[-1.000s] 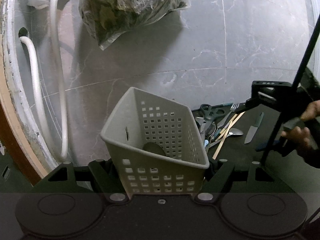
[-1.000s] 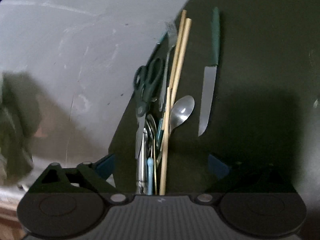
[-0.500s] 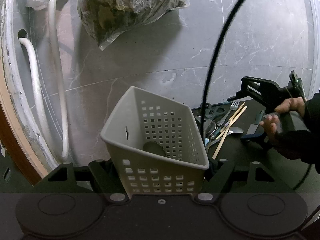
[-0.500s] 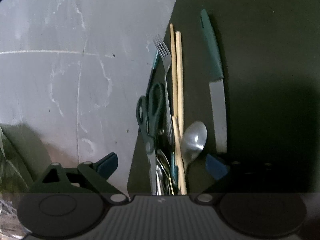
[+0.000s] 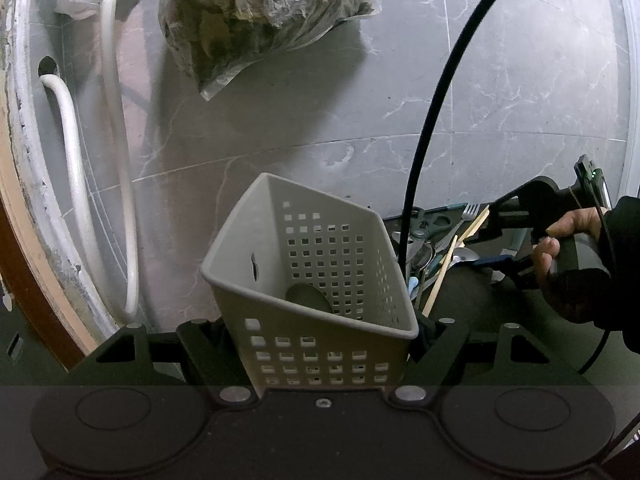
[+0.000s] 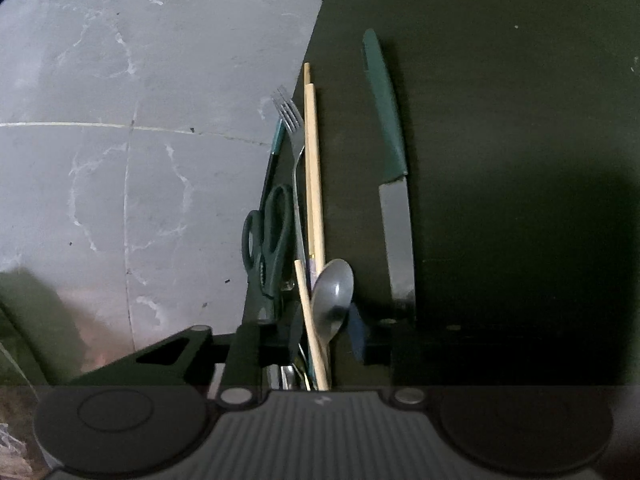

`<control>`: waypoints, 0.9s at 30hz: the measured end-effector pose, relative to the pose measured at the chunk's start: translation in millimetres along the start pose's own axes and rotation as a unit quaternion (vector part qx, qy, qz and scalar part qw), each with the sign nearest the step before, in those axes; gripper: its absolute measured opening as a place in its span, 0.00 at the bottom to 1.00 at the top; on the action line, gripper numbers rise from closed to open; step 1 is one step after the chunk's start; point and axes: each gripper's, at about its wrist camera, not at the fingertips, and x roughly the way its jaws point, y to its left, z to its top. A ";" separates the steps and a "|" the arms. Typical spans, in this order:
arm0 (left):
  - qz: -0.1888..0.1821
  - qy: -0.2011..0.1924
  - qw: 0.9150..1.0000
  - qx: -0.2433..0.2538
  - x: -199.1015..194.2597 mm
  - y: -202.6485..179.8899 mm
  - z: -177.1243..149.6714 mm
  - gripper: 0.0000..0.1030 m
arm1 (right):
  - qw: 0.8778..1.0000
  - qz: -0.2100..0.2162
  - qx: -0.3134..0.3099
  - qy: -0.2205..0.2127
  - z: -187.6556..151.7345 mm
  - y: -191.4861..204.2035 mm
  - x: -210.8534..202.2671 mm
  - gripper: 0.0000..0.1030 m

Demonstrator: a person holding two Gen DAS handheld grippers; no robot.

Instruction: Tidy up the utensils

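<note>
Your jaws told two stories. On the left gripper [image 5: 326, 332] they were clamped on the near wall of the grey perforated basket [image 5: 316, 276], which stood tilted between them with its open mouth facing away. On the right gripper [image 6: 320, 336] they were closing around the near end of the utensil pile, with the spoon [image 6: 333, 300] and a loose chopstick [image 6: 310, 320] between them; you could not tell from the wrist view whether the pads were pressing yet.

Everything lay on a dark mat [image 6: 500, 160] over the grey marble floor [image 6: 120, 120]. Largest ahead of the right jaws was the green-handled knife [image 6: 390, 184], just to the right of their line and apart from the pile, its blade end nearest you. Next came the paired chopsticks [image 6: 314, 168] running straight ahead, then the dark-handled scissors [image 6: 268, 240] left of centre, then the fork [image 6: 294, 136] with its tines farthest away.

The pile looked stiff, light and slippery: smooth metal and thin wood that would likely slide against each other. A grip low on the handles, square across the bundle, seemed your best hold. The spoon's bowl was curved and would probably slip from the pads. The basket seemed light but flexible at its thin wall.
</note>
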 end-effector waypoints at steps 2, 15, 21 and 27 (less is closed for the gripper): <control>0.000 0.000 1.000 0.001 -0.1 0.0 0.1 0.76 | 1.000 0.001 -0.002 -0.001 0.6 0.4 0.3 0.27; 0.004 0.002 1.000 0.000 -1.9 -1.8 -0.2 0.76 | 1.000 0.003 -0.015 -0.004 3.9 2.2 4.3 0.17; 0.008 0.000 1.000 -0.001 -2.9 -3.8 -1.1 0.76 | 0.999 0.008 -0.040 -0.009 4.7 6.8 6.5 0.08; 0.010 -0.003 1.000 -0.002 -2.6 -4.6 -2.2 0.76 | 0.995 0.023 -0.094 -0.013 1.2 30.0 -3.5 0.02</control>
